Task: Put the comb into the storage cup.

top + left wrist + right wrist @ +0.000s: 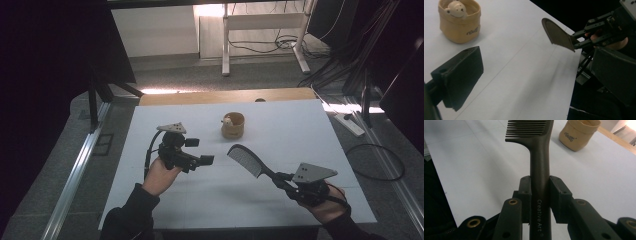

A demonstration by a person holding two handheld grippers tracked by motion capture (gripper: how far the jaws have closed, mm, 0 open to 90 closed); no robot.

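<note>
Two tools are working over one white worktop [165, 200], each carried in one of the person's two hands. At about nine o'clock in the high view, the left tool [202, 151] is hovering above the worktop, pointing toward three o'clock; its jaws are standing apart and gripping nothing, and in the left gripper view one black jaw pad [459, 75] is showing over bare white surface.

At about twelve o'clock one tan pot [233, 125] is sitting upright on the worktop, well apart from both tools. One small pale bear figure [456, 9] is resting inside it, its head poking above the rim.

Near the middle, one dark comb [246, 159] is hanging in the air above the worktop, its toothed end pointing toward ten o'clock and its handle running back toward four o'clock. The right tool [281, 181], at about four o'clock, is clamping that handle: in the right gripper view both pads are pressing on either side of the handle, which is bearing the words "Creative Art", and the teeth are pointing away from the camera toward the pot.
</note>
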